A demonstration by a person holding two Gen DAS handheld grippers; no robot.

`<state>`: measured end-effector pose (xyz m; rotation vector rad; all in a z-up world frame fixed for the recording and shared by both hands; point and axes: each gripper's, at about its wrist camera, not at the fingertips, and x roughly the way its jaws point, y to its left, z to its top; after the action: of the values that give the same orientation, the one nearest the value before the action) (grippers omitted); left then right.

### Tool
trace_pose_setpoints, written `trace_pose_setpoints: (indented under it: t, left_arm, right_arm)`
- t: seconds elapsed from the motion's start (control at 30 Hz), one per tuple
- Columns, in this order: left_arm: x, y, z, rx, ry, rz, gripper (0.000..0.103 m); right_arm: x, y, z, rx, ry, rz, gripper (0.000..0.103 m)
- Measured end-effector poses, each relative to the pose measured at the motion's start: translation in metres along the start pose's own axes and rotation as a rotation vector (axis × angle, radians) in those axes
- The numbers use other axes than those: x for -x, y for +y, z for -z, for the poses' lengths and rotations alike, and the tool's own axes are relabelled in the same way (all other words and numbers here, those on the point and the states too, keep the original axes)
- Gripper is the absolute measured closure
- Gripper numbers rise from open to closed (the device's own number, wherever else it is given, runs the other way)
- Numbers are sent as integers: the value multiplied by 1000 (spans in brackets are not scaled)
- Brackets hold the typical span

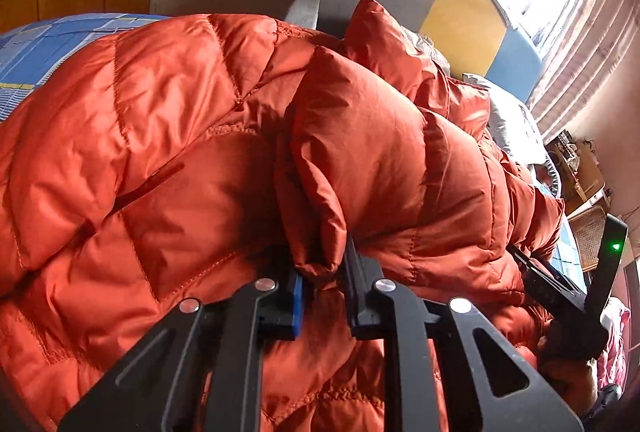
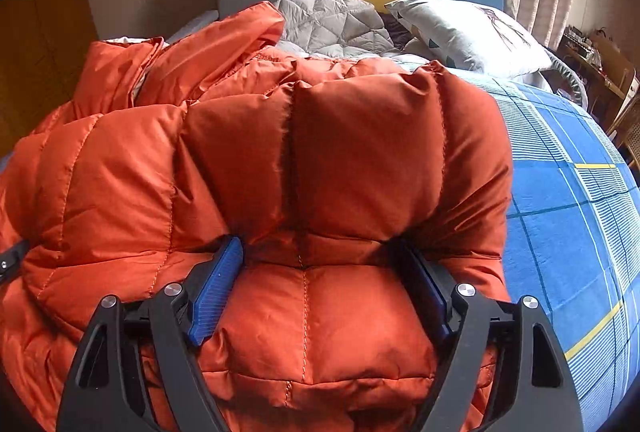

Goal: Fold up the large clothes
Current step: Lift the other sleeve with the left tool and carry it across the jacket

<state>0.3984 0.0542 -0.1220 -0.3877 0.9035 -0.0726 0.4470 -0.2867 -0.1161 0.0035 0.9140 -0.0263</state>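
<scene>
meanwhile the left gripper [image 1: 322, 268] pinches a fold of the orange down jacket [image 2: 248, 159] lying on the blue checked bedsheet [image 2: 568, 199]; the right gripper [image 2: 320, 284] straddles a thick puffy section, jaws wide.

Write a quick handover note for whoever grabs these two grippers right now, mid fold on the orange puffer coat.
Left gripper: shut on a pinched fold of the orange puffer coat.
Right gripper: jaws wide, straddling a thick padded section of the coat; pads at the fabric, firm grip not clear.
Coat lies bunched on the blue checked bedsheet, pillow beyond.
Done: one edge gathered.
Left: secure the right side, fold over, flatten.
</scene>
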Motion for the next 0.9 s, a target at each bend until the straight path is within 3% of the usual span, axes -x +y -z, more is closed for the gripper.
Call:
trace_pose_setpoints:
  t: [0.03,0.1,0.2,0.3,0.5,0.67,0.9]
  left_arm:
    - [5,-3,-1,-4,-3,-30,77]
    - [23,-7,-1,-23,-57,-80,37]
    - [53,-15,-5,-61,-159,-106,35]
    - [58,-29,-19,-99,-174,-79,35]
    - [18,-63,-42,-174,-108,-60,35]
    - [-27,-39,-41,-120,-28,-113,34]
    - [-38,-33,-34,-131,-47,-115,34]
  right_arm:
    - [0,-1,0,-1,0,-1,24]
    - [1,-2,0,-3,-1,-3,24]
    - [1,-2,-2,-1,-3,0,24]
    - [1,0,-1,2,-4,4,24]
    - [3,0,0,2,-7,2,24]
    - [2,-1,0,1,-11,0,24]
    - [0,0,1,7,-15,5,23]
